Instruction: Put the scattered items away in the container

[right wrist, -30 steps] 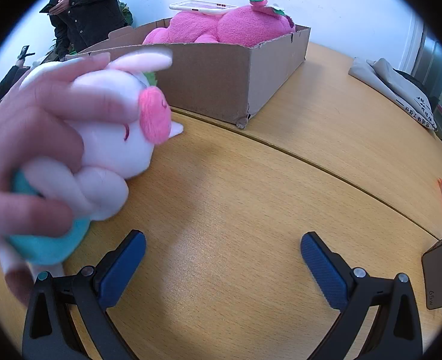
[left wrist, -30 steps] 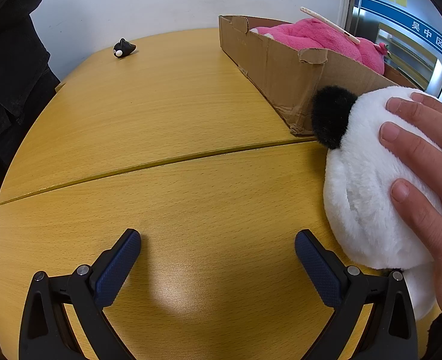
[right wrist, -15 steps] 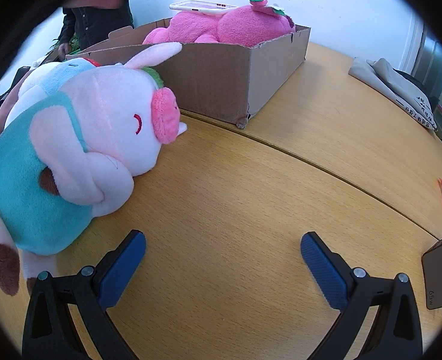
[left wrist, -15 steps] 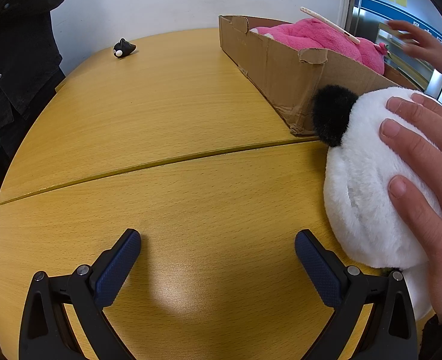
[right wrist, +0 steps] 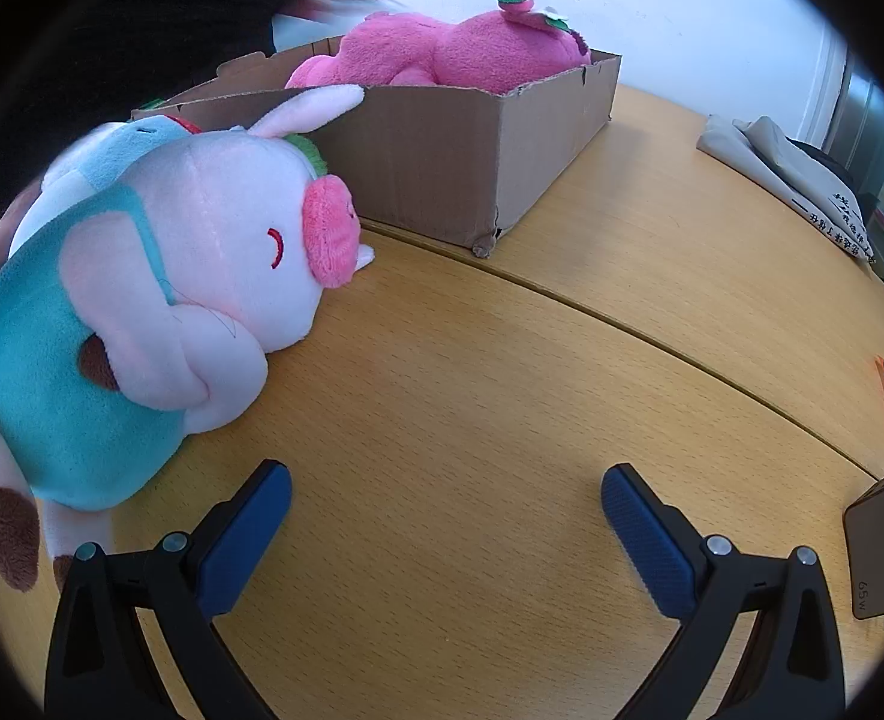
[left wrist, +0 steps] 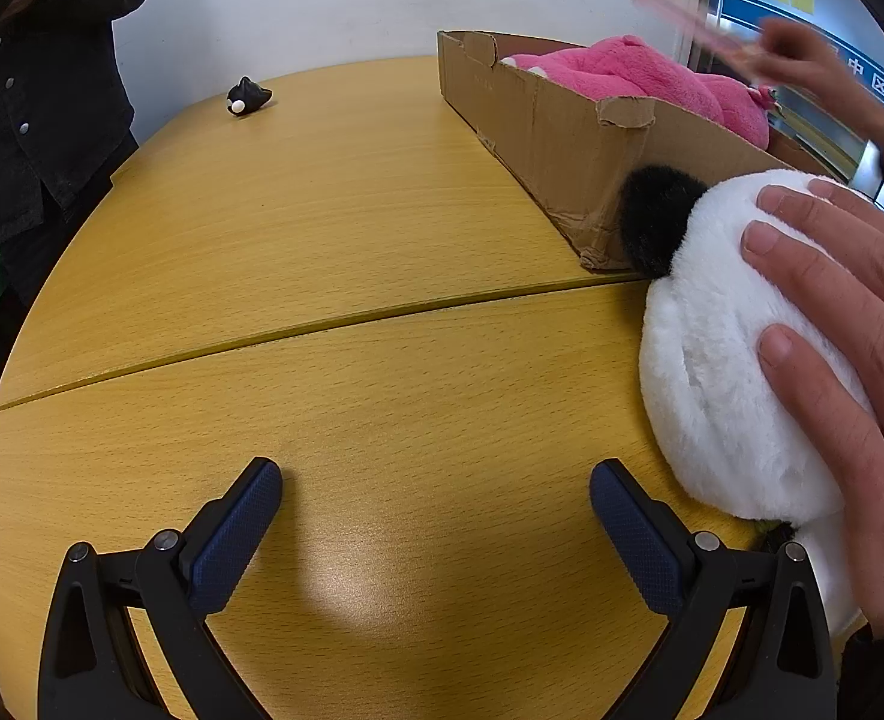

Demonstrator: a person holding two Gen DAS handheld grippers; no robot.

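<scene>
Both hand-held grippers, L [left wrist: 436, 516] & R [right wrist: 447, 519], were spread apart, empty, over counter [left wrist: 322, 228]; pig plush [right wrist: 160, 300] lay beside cardboard box [right wrist: 442, 162].

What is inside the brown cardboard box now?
A pink plush toy fills the brown cardboard box, rising above its rim. The box walls hide anything under the toy.

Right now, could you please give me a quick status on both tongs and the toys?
Both tongs open, empty. Pig plush and panda plush on table, outside box. Bare hand on panda.
</scene>
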